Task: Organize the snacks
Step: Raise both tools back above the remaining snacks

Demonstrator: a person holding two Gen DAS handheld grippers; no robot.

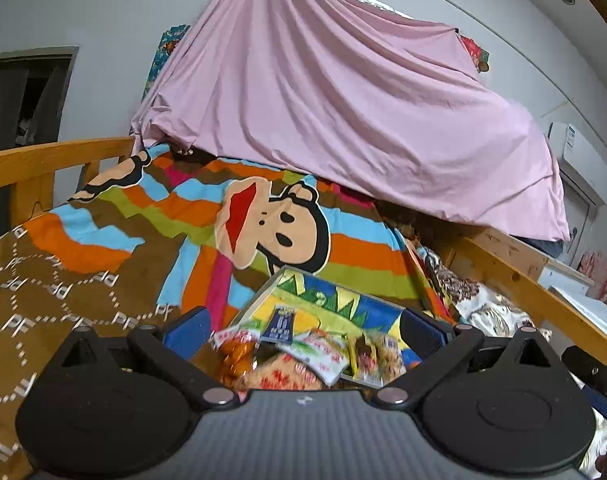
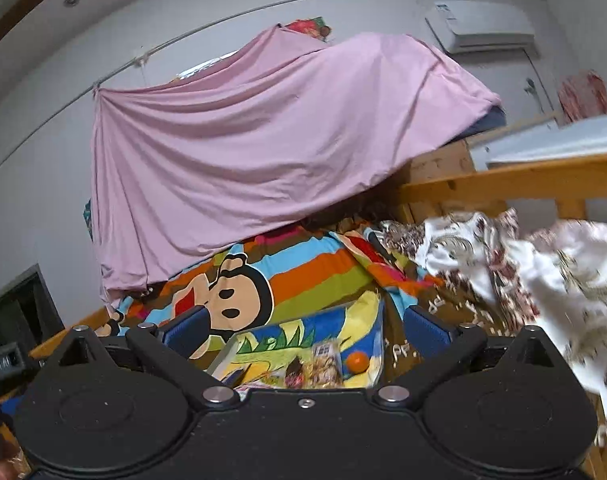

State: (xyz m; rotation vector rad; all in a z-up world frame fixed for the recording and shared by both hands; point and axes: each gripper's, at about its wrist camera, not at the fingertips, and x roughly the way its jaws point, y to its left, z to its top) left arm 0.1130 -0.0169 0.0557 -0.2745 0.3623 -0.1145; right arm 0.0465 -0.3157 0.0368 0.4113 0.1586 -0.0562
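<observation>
- Left wrist view: left gripper, jaws spread wide, nothing between them. Beyond lies a shallow cartoon-printed tray on the striped monkey-print blanket of a wooden-framed bed, holding crinkled foil snack packets.
- Right wrist view: right gripper, jaws likewise wide and empty. The tray carries packets and a small round orange fruit; pink draped sheet behind.

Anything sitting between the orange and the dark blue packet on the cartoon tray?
Yes. In the right wrist view, a yellowish snack packet lies between the orange and the dark blue packet, all on the tray.
</observation>
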